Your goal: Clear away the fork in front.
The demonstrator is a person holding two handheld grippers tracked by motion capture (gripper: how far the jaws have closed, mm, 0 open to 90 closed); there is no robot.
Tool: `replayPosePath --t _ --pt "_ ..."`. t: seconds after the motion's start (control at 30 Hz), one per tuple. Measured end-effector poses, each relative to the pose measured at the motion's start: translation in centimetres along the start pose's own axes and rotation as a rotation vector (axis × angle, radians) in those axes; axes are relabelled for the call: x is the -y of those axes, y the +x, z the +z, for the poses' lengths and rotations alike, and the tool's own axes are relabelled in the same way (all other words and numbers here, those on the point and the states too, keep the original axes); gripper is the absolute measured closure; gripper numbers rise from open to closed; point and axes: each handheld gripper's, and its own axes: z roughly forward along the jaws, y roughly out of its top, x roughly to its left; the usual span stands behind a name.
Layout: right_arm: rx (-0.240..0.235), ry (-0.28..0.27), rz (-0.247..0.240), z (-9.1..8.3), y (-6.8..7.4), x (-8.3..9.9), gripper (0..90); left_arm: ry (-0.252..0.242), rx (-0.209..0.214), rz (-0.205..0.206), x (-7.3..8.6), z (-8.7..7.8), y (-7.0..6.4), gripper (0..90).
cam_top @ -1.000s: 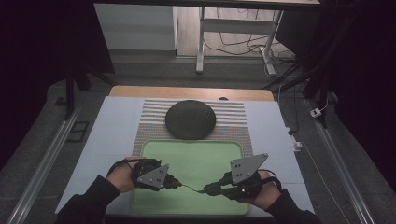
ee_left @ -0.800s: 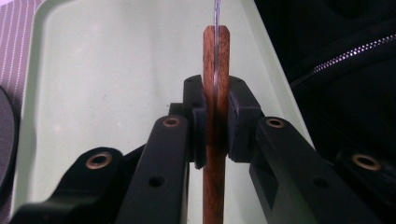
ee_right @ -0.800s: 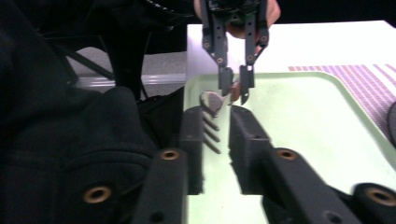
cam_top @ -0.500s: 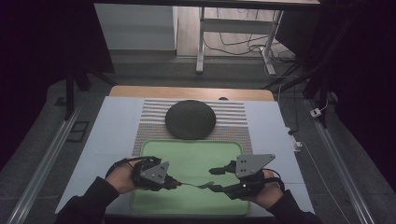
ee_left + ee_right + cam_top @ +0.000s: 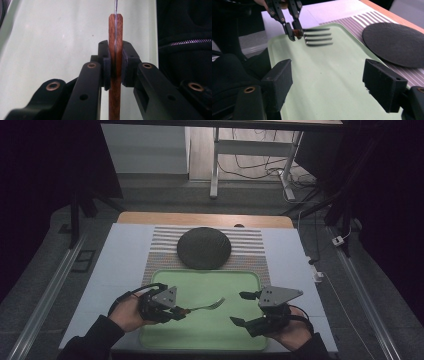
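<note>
Left hand-held gripper is clenched on just the wooden end of the fork, held over the green tray w/ right hand-held gripper spread wide & empty, so it could pivot or slip out.

This looks like a lab or test room set up as a recording station. The tabletop is staged with a striped placemat, a green tray and a dark round mat. Metal rails flank it, loose cables sprawl across the floor behind a metal frame leg, and darkness surrounds everything.
</note>
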Motion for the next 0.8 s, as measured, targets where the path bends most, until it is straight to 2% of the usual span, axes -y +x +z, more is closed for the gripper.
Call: replayPosePath --t 0.2,0.37,0.5,0.7,0.8 --pt "0.090 0.045 0.066 -0.3 0.2 1.0 15.5 0.023 -0.024 -0.150 0.3 0.0 0.2 79.8" --pt "0.153 0.059 0.129 -1.0 0.1 2.1 8.2 0.037 -0.056 -0.278 1.0 -0.1 0.4 79.9" --pt "0.233 0.079 0.150 -1.6 0.1 2.8 2.3 0.026 -0.082 -0.378 1.5 -0.2 0.4 79.9" --pt "0.299 0.078 0.207 -2.4 0.1 3.9 0.0 0.039 -0.111 -0.487 1.9 0.0 0.0 79.8" --pt "0.319 0.085 0.210 -3.0 0.3 4.2 0.0 0.052 -0.134 -0.538 2.0 0.2 -0.1 79.8"
